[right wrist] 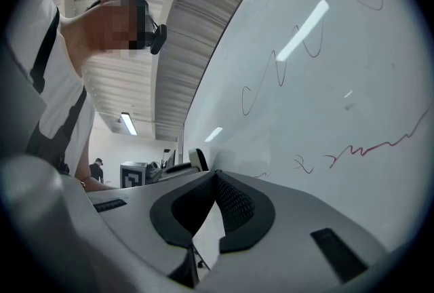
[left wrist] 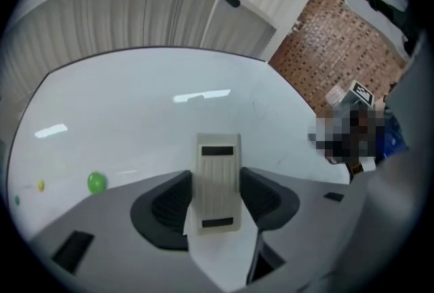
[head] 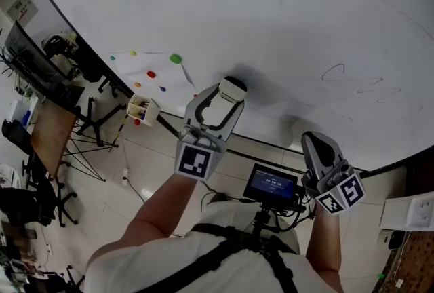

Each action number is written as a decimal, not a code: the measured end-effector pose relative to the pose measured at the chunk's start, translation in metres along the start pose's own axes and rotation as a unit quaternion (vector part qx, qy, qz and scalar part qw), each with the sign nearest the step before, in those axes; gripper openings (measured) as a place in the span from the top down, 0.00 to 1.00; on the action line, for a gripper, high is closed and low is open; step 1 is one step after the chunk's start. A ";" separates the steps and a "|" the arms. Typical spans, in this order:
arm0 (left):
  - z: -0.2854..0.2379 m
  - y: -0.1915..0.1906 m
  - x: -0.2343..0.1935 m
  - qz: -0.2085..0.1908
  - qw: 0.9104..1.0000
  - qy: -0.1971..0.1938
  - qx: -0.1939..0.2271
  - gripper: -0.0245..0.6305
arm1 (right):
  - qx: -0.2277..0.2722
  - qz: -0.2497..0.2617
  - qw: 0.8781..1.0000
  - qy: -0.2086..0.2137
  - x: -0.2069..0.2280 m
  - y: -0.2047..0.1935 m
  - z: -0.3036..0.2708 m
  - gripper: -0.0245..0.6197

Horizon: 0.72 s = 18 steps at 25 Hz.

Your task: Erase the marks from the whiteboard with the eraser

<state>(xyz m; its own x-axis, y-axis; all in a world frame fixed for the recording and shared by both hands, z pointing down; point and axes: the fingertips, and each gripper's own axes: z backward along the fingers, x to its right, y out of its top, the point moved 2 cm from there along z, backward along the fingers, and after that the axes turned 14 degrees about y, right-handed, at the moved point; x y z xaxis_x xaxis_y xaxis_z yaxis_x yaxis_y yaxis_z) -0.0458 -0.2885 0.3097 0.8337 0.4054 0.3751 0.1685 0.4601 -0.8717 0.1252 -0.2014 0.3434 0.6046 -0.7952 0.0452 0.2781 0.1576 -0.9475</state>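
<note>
the cream, ribbed rectangular plastic eraser (left wrist: 218,180) is pinched between the jaws of the left gripper (head: 222,103), with its long axis running along the jaws and its far end directed at the large glossy white whiteboard (head: 271,7). contact with the board cannot be confirmed. the dark scribbled marks (head: 341,72) lie well apart from the eraser, on the side of the right gripper (right wrist: 217,180), so a sideways sweep toward that side is judged to be required. the right gripper's jaws are pressed together with nothing between them, and it is held below the board edge. a small white box (head: 150,112) just beside the board's lower edge is seen to hold what appear to be marker pens.
</note>
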 end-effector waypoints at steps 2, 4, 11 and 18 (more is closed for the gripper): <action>-0.006 0.019 0.005 -0.012 1.000 -0.007 0.028 0.59 | 0.000 0.000 1.000 -0.004 -0.001 0.000 0.002 0.96; -0.013 0.024 0.008 -0.016 0.999 -0.004 0.036 0.59 | 0.000 -0.001 1.000 -0.012 0.000 0.000 0.007 0.96; -0.013 -0.019 0.025 -0.013 0.999 -0.014 -0.047 0.58 | 0.004 0.001 1.000 -0.028 0.002 0.004 0.019 0.96; 0.006 -0.084 0.036 0.020 0.982 -0.066 -0.176 0.58 | 0.004 0.000 1.000 -0.012 -0.005 0.003 0.007 0.96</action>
<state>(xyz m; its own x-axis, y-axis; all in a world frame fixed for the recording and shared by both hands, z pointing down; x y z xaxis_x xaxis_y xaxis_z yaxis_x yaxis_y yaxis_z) -0.0335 -0.3077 0.3985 0.7720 0.5263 0.3565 0.3279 0.1507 -0.9326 0.1279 -0.1927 0.3421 0.6231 -0.7804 0.0526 0.2830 0.1623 -0.9453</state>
